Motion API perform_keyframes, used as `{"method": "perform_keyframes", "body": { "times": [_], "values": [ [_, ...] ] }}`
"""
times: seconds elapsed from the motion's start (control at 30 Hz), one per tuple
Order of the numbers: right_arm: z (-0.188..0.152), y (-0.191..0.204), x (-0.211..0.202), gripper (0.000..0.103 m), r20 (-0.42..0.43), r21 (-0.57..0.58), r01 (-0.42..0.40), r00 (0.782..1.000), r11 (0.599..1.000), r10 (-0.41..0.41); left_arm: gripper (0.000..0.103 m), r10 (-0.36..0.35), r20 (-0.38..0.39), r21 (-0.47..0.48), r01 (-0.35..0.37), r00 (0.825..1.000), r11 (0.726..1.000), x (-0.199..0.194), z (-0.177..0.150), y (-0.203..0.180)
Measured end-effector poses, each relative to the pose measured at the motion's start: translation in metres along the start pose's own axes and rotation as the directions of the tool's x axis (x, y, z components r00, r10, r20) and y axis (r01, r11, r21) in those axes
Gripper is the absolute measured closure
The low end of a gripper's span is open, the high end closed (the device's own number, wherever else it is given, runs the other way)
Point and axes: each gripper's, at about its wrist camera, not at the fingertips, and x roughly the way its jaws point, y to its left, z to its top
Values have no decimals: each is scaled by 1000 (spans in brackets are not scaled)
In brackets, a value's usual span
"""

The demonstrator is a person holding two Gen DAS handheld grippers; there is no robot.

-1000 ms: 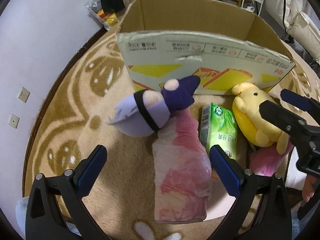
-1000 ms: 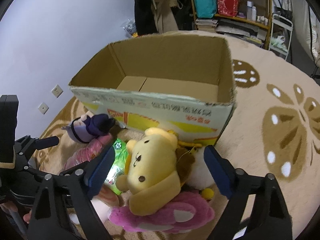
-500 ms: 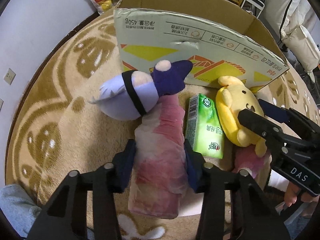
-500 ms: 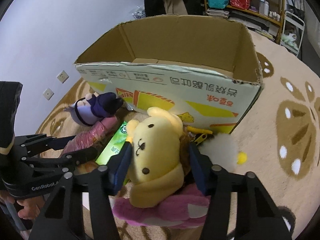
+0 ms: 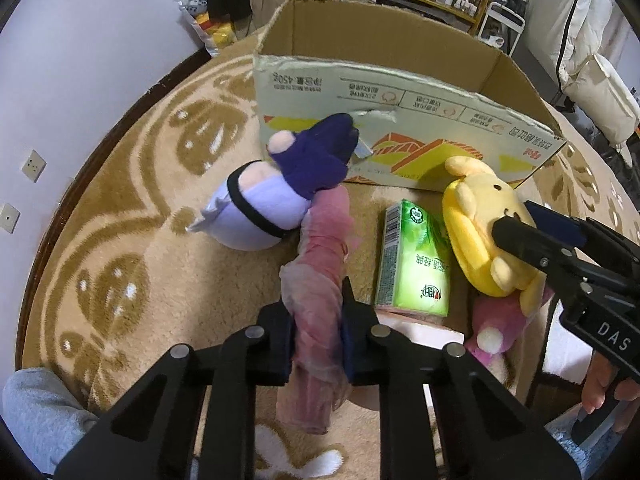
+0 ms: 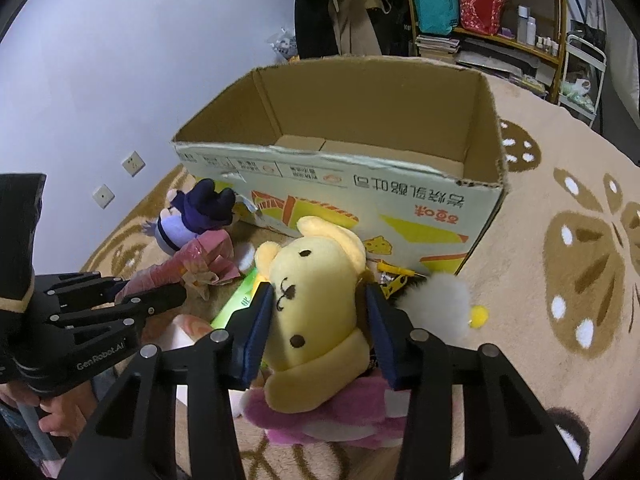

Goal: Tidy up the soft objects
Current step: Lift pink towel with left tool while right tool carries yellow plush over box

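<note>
My left gripper (image 5: 318,332) is shut on a pink wrapped soft pack (image 5: 320,280), squeezing its middle. My right gripper (image 6: 318,320) is shut on a yellow plush dog (image 6: 316,300) that lies on a pink plush (image 6: 320,424); the dog also shows in the left wrist view (image 5: 480,236). A purple plush doll (image 5: 276,204) leans on the open cardboard box (image 5: 400,120), which stands just behind the pile (image 6: 360,184) and looks empty inside. A green tissue pack (image 5: 416,264) lies between the pink pack and the yellow dog.
A beige patterned rug (image 6: 580,260) covers the floor. A white fluffy toy with a yellow ball (image 6: 444,304) lies right of the dog. A lilac wall (image 5: 80,60) is on the left; shelves and hanging clothes (image 6: 480,8) stand behind the box.
Both grippers went from wide open to shut: the left closed on the pink pack, the right on the yellow dog. Both have lifted a little, the pink pack now narrowed.
</note>
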Motion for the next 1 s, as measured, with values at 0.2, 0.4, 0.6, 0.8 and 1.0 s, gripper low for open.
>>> {"method": "perform_keyframes", "body": {
  "times": [0.2, 0.4, 0.6, 0.8, 1.0],
  "values": [
    [0, -3, -12, 54, 32, 16, 15, 999, 1000, -15, 86, -13, 44, -12, 14, 999, 1000, -16, -5, 0],
    [-2, -4, -31, 54, 83, 35, 23, 996, 999, -26, 86, -35, 143, -17, 38, 989, 999, -41, -10, 1],
    [-5, -7, -51, 54, 142, 53, 36, 989, 998, -43, 86, -25, 237, -30, 33, 971, 999, -63, -12, 5],
    [-7, 0, -75, 54, 235, 41, 55, 970, 998, -63, 86, 23, 345, -58, -3, 938, 998, -84, -15, 14],
    [-7, 7, -90, 54, 300, 27, 71, 951, 997, -76, 86, 78, 420, -75, -52, 904, 996, -103, -17, 14]
  ]
}}
